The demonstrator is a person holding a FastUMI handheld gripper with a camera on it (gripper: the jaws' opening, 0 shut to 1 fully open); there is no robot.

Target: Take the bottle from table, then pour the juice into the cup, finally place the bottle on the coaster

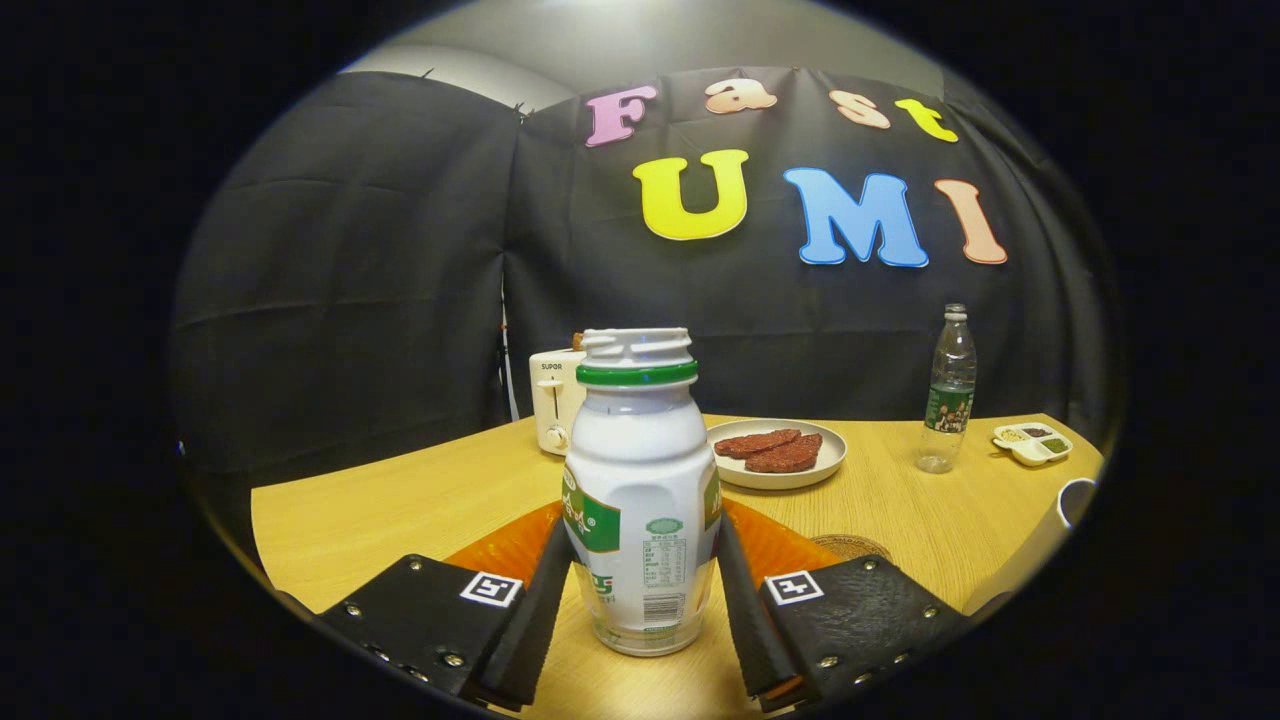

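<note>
A white juice bottle [640, 480] with a green neck ring and no cap on its mouth stands upright between my fingers. My gripper [643, 530] is shut on it, one finger pressing each side of its lower body. I cannot tell whether its base rests on the wooden table [400, 510] or hangs just above it. A round woven coaster [852, 546] lies on the table just beyond my right finger. Further right, a white cup [1060, 520] is partly cut off by the edge of sight.
Behind the bottle sits a plate [790, 472] with two dark meat patties. A white toaster [553, 400] stands at the back left. A clear water bottle [948, 395] and a small divided sauce dish [1033, 443] stand at the back right.
</note>
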